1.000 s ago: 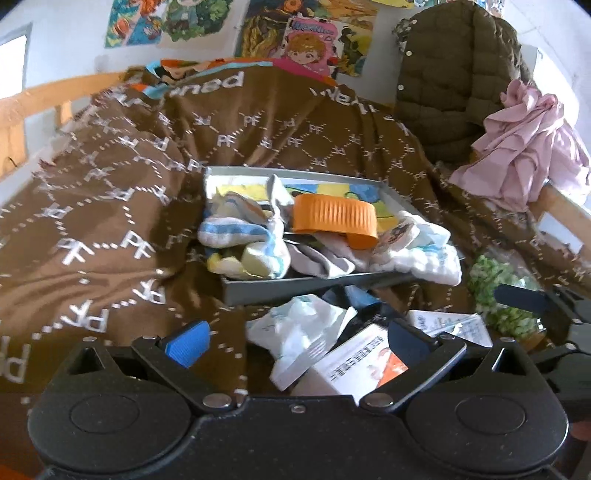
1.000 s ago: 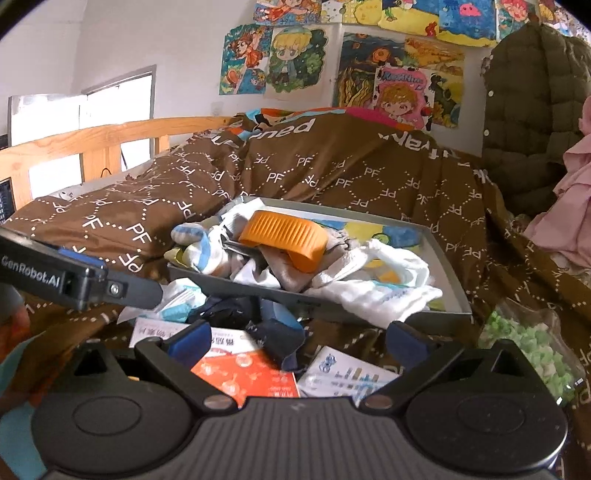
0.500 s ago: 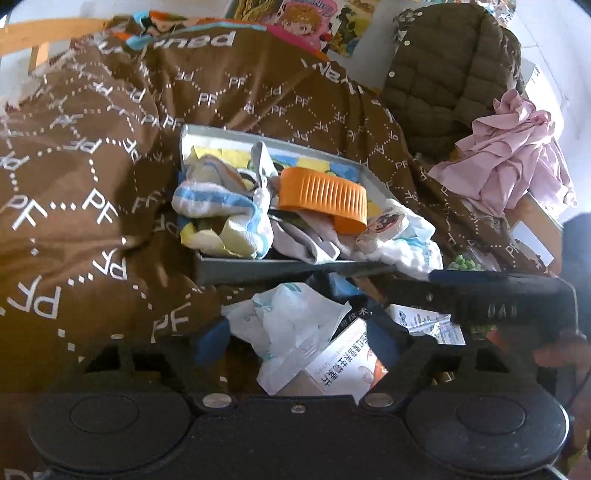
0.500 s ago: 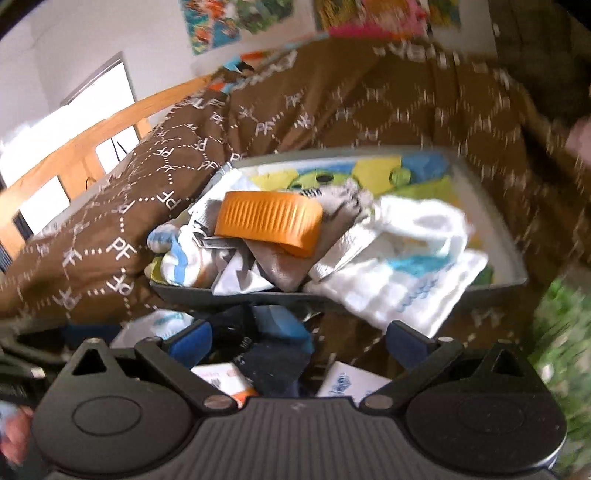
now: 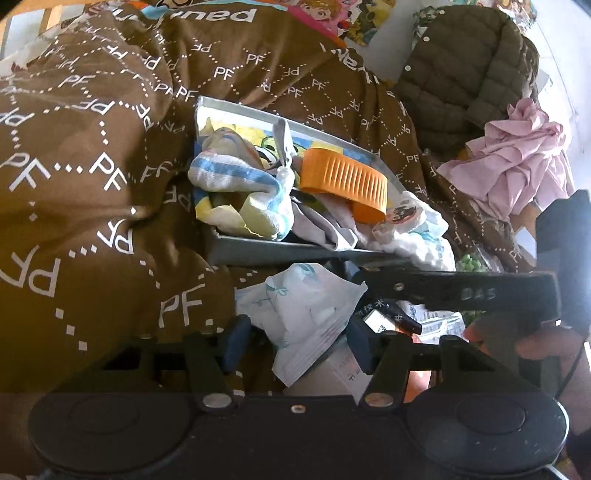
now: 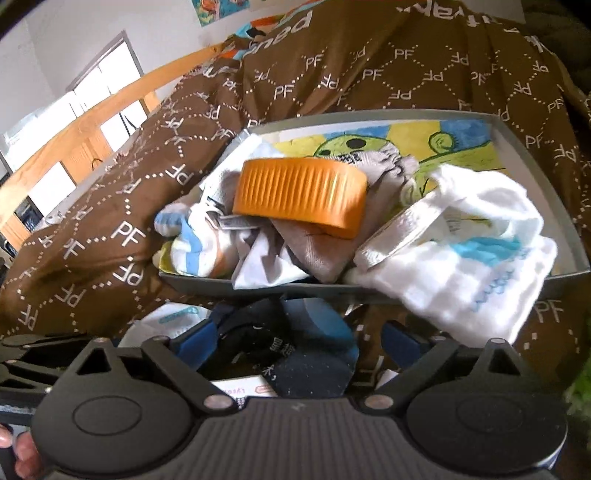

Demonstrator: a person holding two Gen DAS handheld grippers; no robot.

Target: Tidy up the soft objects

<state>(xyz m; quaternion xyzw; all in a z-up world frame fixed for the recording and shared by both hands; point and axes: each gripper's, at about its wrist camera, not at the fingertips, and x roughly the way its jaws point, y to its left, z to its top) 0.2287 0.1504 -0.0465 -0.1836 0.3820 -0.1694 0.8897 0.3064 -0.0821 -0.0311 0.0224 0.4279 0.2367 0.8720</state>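
Beyond both tools lay the grey tray [image 5: 258,245] of soft things. The left tool [image 5: 295,341] was closing around a white packet [image 5: 299,314], not yet pinching; the right tool [image 6: 295,341], closing from wide, straddled a dark sock [image 6: 295,354]. The slick packet might slip sideways.

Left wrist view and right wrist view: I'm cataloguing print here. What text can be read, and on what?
"PF": repeated over the brown blanket.
"DAS": on the black bar of the right tongs.
Large white letters on the blanket's far fold: upside down, not fully readable.
Print on the white packet and box: too small.
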